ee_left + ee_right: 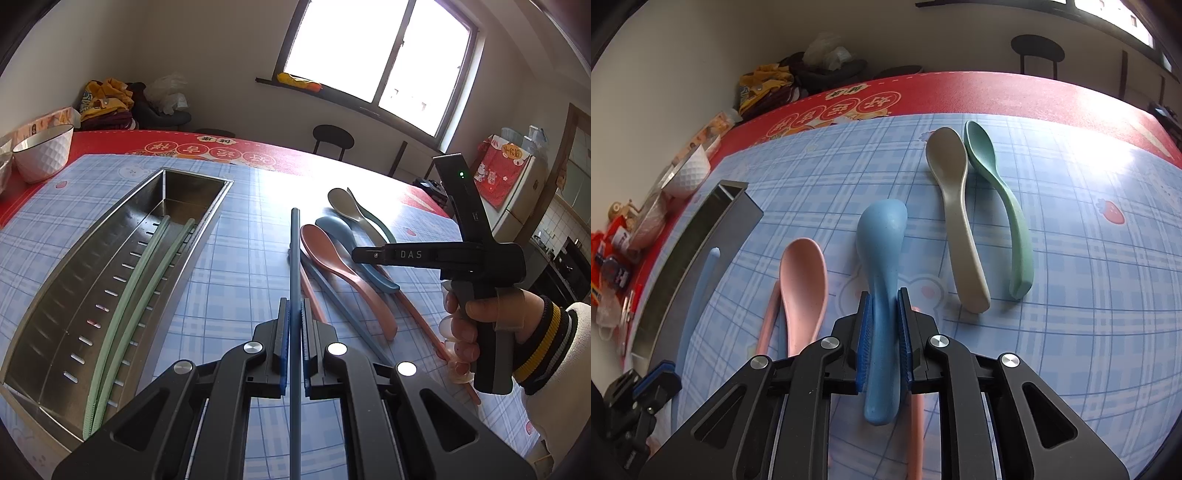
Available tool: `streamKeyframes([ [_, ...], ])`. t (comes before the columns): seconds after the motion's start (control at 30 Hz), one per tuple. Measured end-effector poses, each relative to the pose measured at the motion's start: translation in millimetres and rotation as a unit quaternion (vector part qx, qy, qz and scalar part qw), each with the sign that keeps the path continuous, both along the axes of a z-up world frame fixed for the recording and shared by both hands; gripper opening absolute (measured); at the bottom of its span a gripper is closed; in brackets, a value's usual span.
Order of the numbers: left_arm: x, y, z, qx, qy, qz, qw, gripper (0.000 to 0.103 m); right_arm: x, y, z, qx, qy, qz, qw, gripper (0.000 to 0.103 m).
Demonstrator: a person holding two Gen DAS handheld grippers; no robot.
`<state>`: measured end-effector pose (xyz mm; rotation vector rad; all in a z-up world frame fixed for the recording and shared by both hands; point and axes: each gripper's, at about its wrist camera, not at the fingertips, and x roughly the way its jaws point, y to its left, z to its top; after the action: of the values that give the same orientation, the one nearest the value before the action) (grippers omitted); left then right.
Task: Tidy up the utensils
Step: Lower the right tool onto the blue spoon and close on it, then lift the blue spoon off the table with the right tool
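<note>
My left gripper [294,317] is shut on a blue chopstick [294,258] and holds it just right of the steel utensil tray [48,295], which holds two green chopsticks [144,280]. My right gripper [884,314] is shut on the handle of the blue spoon [882,236]; from the left wrist view it [360,254] hovers over the spoons. A pink spoon [803,291], a grey spoon [955,206] and a green spoon [1001,192] lie on the blue plaid mat [1071,258]. Pink chopsticks [417,314] and another blue chopstick [343,310] lie under the spoons.
A white bowl [42,153] stands at the far left on the red tablecloth [295,155]. Clothes and bags [110,99] are piled beyond the table. Packets and clutter [613,258] sit left of the tray. A black stool [332,140] stands behind the table.
</note>
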<state>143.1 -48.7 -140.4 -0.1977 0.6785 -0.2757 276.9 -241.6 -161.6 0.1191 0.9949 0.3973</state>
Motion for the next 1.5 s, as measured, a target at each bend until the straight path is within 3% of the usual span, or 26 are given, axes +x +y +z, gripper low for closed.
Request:
streamKeyframes([
  [0.13, 0.0, 0.0, 0.0, 0.0, 0.0, 0.0, 1.0, 0.006, 1.8, 2.9, 0.4, -0.009, -0.001, 0.001, 1.0, 0.015],
  [0.33, 0.6, 1.0, -0.2, -0.005, 0.003, 0.0, 1.0, 0.006, -5.5, 24.3, 4.4, -0.1, -0.033, 0.006, 0.994, 0.014],
  [0.5, 1.5, 1.7, 0.0, -0.006, 0.004, -0.002, 1.0, 0.006, -18.0, 38.7, 6.3, -0.213, -0.075, 0.01, 0.974, 0.014],
  [0.7, 2.1, -0.2, 0.0, -0.004, 0.004, -0.005, 1.0, 0.006, -29.0, 48.9, 2.9, -0.281, -0.089, 0.033, 0.955, 0.014],
  [0.93, 1.8, 0.4, 0.0, -0.005, 0.003, -0.006, 1.0, 0.006, -32.9, 48.5, 3.0, -0.281, -0.089, 0.036, 0.955, 0.014],
  [1.07, 1.4, 0.3, 0.2, -0.005, 0.003, -0.006, 1.0, 0.006, -35.3, 44.8, 4.4, -0.263, -0.082, 0.034, 0.961, 0.014],
  [1.33, 1.4, 0.0, 0.2, -0.005, 0.003, -0.006, 1.0, 0.006, -35.9, 29.8, 5.9, -0.187, -0.056, 0.031, 0.98, 0.015],
  [1.5, 1.4, -0.1, 0.2, -0.005, 0.003, -0.006, 1.0, 0.006, -34.8, 12.9, 5.8, -0.108, -0.026, 0.02, 0.994, 0.015],
])
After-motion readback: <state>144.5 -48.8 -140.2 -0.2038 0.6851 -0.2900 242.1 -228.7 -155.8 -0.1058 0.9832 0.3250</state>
